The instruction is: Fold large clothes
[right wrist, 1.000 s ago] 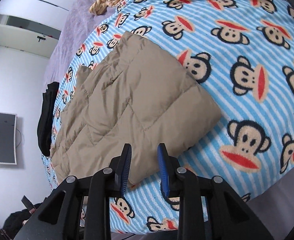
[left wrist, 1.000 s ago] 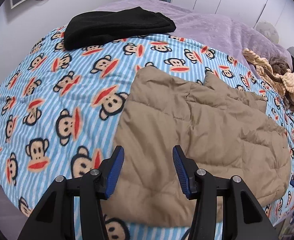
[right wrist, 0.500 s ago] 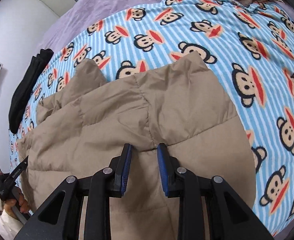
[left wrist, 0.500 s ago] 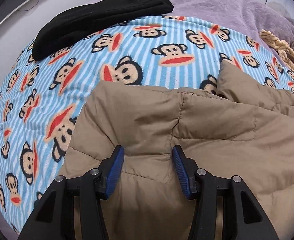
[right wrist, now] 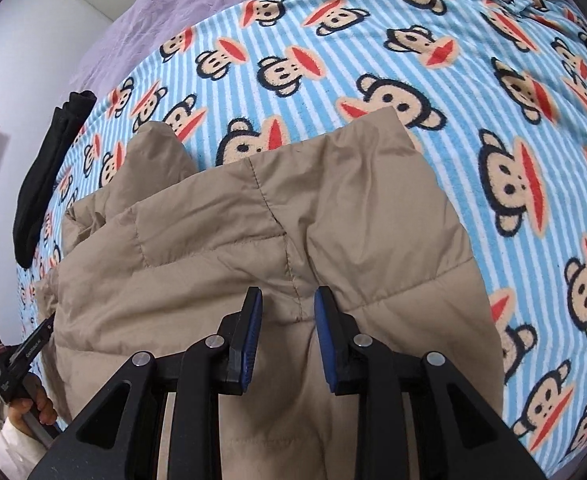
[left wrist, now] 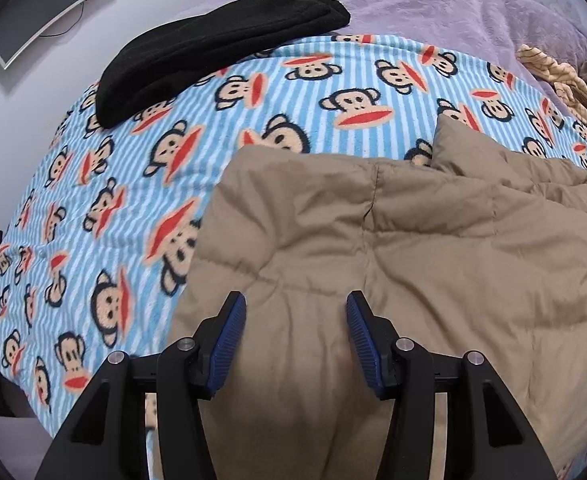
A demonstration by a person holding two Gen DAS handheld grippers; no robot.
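Observation:
A tan quilted padded jacket [left wrist: 413,248] lies folded on the blue striped monkey-print blanket [left wrist: 105,208]; it also fills the right wrist view [right wrist: 253,232]. My left gripper [left wrist: 296,312] is open, its jaws wide apart just above the jacket's near left part. My right gripper [right wrist: 287,308] is open with a narrower gap, low over a seam on the jacket's near right part. Neither holds cloth. The jacket's near edge is hidden under both grippers.
A folded black garment [left wrist: 213,48] lies at the blanket's far left; it also shows in the right wrist view [right wrist: 49,184]. A tan striped cloth heap [left wrist: 565,80] sits at far right on a purple bedspread [left wrist: 433,4]. A monitor [left wrist: 41,4] hangs on the left wall.
Both grippers have moved forward and down over the jacket, from the bed's near edge to close above its surface. Both jaw gaps are unchanged.

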